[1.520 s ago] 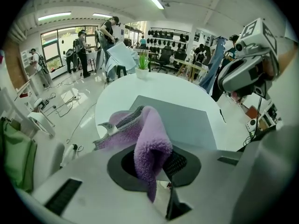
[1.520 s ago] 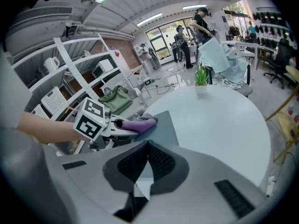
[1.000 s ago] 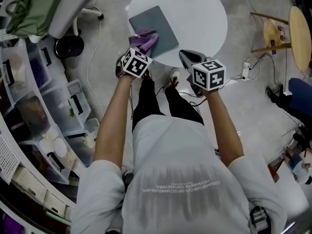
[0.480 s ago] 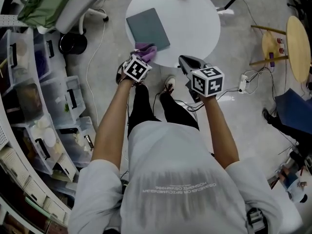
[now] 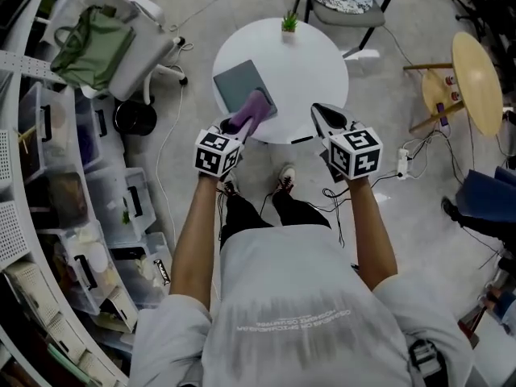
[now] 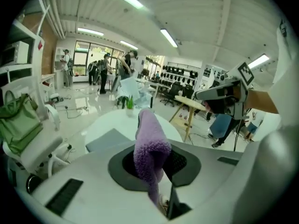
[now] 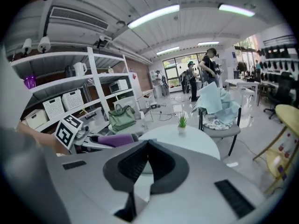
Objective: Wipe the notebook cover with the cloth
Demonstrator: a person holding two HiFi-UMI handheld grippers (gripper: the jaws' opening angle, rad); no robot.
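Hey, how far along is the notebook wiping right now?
Done: the cloth is picked up, clamped in the left gripper. In hand: it hangs over the notebook's near corner; contact is unclear. Left: probably strokes across the rest of the cover, which shows no sign either way. The right gripper is shut, empty, by the table edge.

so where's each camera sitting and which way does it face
Head view: on the person's head, looking steeply down at the table and notebook; arms, torso, legs, left gripper and right gripper show.
Left gripper view: on the left gripper, facing across the table; jaws shut on the cloth.
Right gripper view: on the right gripper, facing the plant; jaws together, empty.
Shared: all three show the cloth.
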